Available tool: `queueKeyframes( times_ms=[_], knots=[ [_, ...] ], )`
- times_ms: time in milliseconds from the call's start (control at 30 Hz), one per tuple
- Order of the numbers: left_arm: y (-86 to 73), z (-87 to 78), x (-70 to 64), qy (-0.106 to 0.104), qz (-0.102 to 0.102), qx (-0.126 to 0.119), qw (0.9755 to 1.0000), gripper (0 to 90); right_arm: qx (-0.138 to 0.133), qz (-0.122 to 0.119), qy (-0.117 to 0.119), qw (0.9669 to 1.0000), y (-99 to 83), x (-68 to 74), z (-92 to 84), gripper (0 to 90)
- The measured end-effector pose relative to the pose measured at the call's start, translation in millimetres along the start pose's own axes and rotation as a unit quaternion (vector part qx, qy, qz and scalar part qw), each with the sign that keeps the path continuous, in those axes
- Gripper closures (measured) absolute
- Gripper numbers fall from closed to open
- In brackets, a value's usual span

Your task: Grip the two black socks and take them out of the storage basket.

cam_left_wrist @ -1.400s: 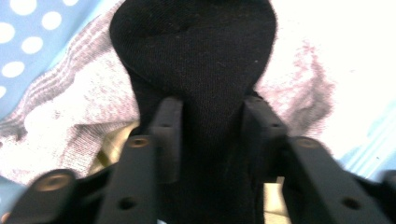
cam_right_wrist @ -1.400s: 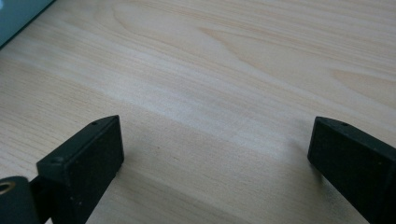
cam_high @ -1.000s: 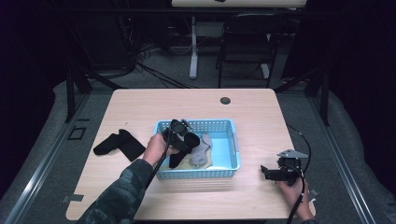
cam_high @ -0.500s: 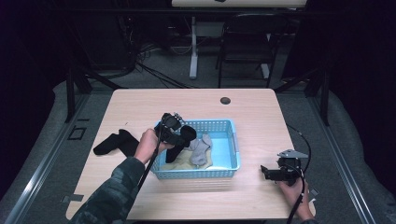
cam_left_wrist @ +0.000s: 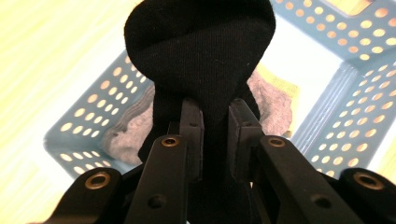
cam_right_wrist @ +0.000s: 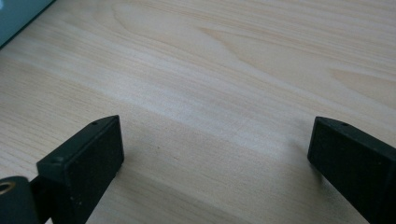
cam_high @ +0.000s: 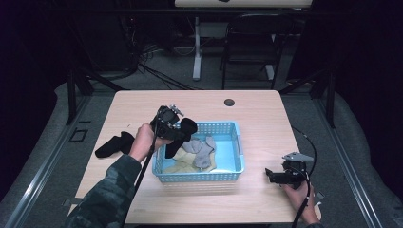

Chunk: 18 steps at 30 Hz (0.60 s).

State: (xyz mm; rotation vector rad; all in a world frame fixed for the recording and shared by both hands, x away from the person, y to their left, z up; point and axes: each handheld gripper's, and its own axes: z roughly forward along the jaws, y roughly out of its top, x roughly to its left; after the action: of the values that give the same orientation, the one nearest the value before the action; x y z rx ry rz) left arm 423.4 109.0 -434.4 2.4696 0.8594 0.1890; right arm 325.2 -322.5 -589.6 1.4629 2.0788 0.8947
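My left gripper point(cam_high: 179, 129) hangs above the left end of the blue basket point(cam_high: 236, 142), shut on a black sock point(cam_high: 183, 133). In the left gripper view the black sock point(cam_left_wrist: 201, 56) bulges out past the pads point(cam_left_wrist: 192, 126), which pinch it, and its lower part hangs toward the basket point(cam_left_wrist: 345, 121). Grey socks point(cam_high: 202, 149) and a yellowish one point(cam_high: 178, 167) lie in the basket; the grey sock point(cam_left_wrist: 271, 100) shows under the held one. My right gripper point(cam_high: 271, 176) rests low on the table at the right, open, with bare wood between its fingers point(cam_right_wrist: 84, 163).
More black socks point(cam_high: 114, 145) lie on the wooden table point(cam_high: 266, 114) left of the basket. A dark round hole point(cam_high: 229, 102) sits near the table's far edge. Chairs and cables stand beyond the table.
My left gripper has risen with the black sock, lifting it up out of the basket. The right gripper has kept still.
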Motion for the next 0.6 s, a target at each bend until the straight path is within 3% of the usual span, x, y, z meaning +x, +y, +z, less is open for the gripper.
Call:
queueKeyframes(
  times_ms=[600],
  knots=[
    [-9.4,-44.9,10.6,0.026,-0.005,-0.029,0.9993,78.8,0.0,0.0,0.0,1.0,0.0,0.0,0.0,2.9]
  ],
)
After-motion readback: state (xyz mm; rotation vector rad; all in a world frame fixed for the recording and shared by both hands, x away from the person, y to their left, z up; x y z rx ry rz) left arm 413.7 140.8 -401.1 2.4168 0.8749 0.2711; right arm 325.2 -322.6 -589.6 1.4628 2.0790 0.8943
